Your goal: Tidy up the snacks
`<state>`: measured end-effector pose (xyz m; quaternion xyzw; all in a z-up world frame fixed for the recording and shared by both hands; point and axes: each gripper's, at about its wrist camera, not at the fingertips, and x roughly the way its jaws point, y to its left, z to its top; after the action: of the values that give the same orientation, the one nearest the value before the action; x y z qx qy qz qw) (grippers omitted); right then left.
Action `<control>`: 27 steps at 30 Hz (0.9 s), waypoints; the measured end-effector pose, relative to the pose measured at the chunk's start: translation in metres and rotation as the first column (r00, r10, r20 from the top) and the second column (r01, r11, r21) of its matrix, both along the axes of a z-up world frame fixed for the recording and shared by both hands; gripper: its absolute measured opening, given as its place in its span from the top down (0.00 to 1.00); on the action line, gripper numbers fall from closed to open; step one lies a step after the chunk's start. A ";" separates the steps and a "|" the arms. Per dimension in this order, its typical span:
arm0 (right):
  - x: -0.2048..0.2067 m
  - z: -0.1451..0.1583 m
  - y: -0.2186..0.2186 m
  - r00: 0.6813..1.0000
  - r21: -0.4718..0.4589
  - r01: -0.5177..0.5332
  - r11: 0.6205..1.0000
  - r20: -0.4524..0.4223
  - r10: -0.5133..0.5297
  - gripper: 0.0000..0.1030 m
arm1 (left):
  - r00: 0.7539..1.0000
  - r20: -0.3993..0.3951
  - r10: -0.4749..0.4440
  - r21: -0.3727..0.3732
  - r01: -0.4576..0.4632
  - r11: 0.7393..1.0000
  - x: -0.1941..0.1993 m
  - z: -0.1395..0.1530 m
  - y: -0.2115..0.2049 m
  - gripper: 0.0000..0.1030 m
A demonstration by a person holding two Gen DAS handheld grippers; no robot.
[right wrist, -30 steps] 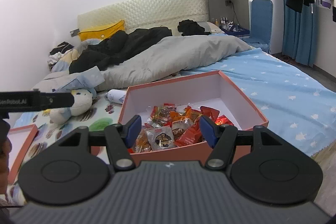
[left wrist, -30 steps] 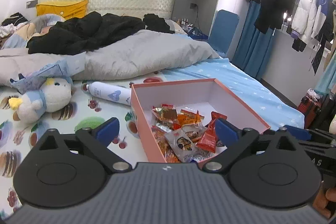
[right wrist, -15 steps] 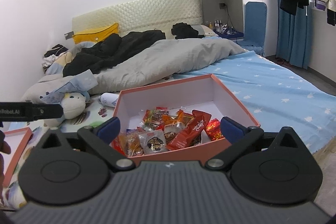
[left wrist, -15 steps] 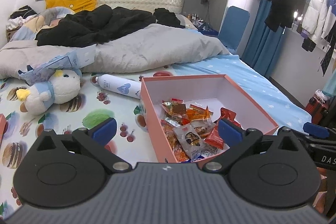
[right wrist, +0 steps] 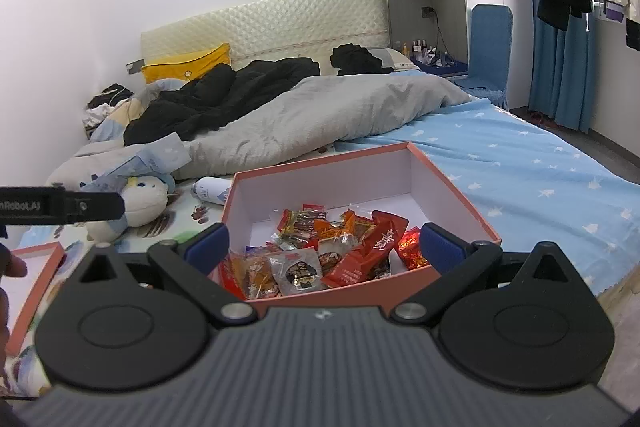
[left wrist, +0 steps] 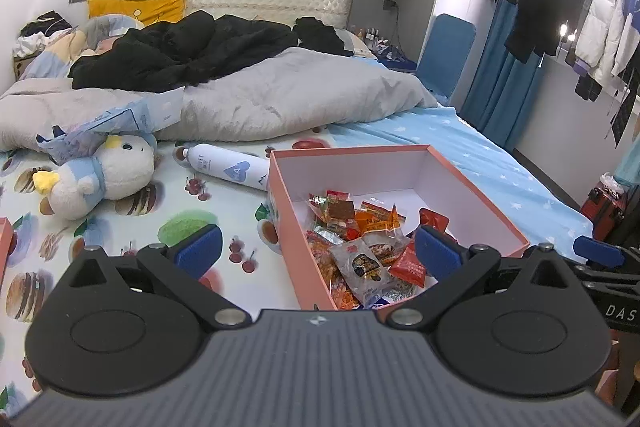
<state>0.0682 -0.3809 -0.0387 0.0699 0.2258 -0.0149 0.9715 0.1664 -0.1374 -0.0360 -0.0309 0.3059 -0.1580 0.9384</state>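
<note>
Wrapped snacks [right wrist: 320, 251] heaped in open pink box [right wrist: 460, 199].

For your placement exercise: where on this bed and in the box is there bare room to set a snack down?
Free: the box's far white floor; the blue sheet right of it. Crowded: the snack pile at its near end.

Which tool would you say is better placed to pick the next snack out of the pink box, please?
Probably the right tool: open, it frames the snack pile in the pink box. The left tool straddles the box's wall.
</note>
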 end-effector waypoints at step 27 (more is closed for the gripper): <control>0.003 -0.003 0.002 0.999 0.014 -0.019 1.000 -0.026 0.019 0.00 | 0.999 -0.028 0.027 -0.004 -0.027 1.000 -0.002 -0.001 -0.002 0.00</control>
<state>0.0711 -0.3792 -0.0416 0.0741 0.2392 -0.0052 0.9681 0.1641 -0.1390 -0.0372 -0.0393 0.3184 -0.1455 0.9359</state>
